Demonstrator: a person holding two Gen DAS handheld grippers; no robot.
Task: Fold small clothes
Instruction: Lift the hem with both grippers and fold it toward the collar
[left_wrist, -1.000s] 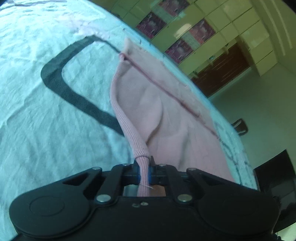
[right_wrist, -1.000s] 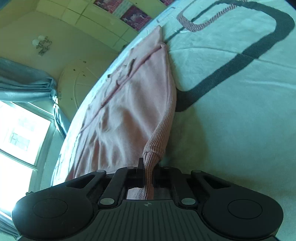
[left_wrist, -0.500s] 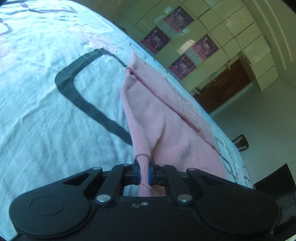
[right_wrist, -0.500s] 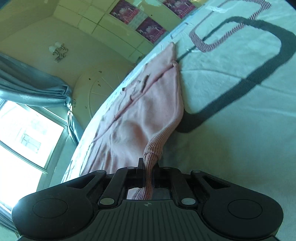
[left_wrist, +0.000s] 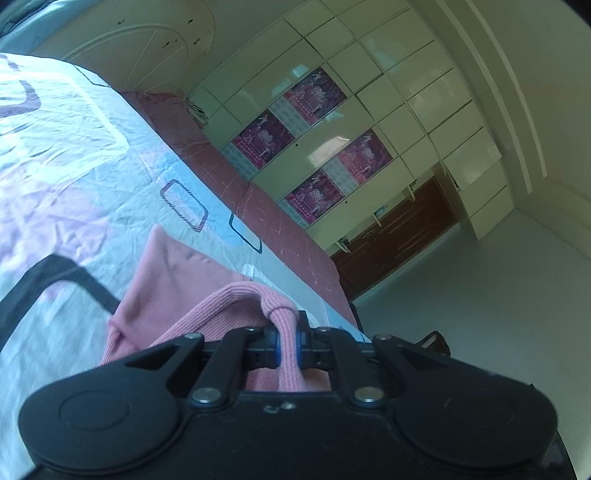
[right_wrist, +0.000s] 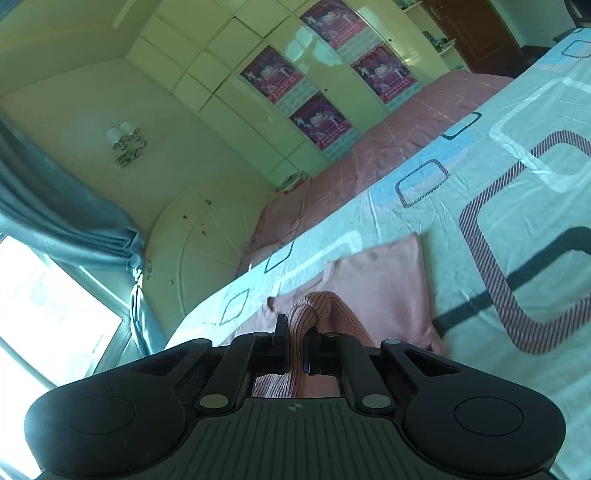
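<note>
A small pink garment (left_wrist: 173, 288) with a ribbed hem lies on the patterned bedsheet (left_wrist: 74, 177). My left gripper (left_wrist: 287, 338) is shut on the ribbed hem at one end. My right gripper (right_wrist: 295, 343) is shut on the ribbed hem at the other end. In the right wrist view the pink garment (right_wrist: 384, 280) lies flat on the sheet (right_wrist: 480, 177) just past the fingers, with a short stretch of cloth showing. Most of the garment below the grippers is hidden.
A reddish-pink quilt (right_wrist: 388, 144) lies along the far side of the bed. A white wardrobe with posters (left_wrist: 314, 147) stands behind it. A white headboard (right_wrist: 207, 243), a blue curtain (right_wrist: 55, 214) and a window are at the left of the right wrist view.
Both grippers have swung forward and tilted up with the hem in them. The long stretched-out garment now shows as a short piece, and the far wall fills both views.
</note>
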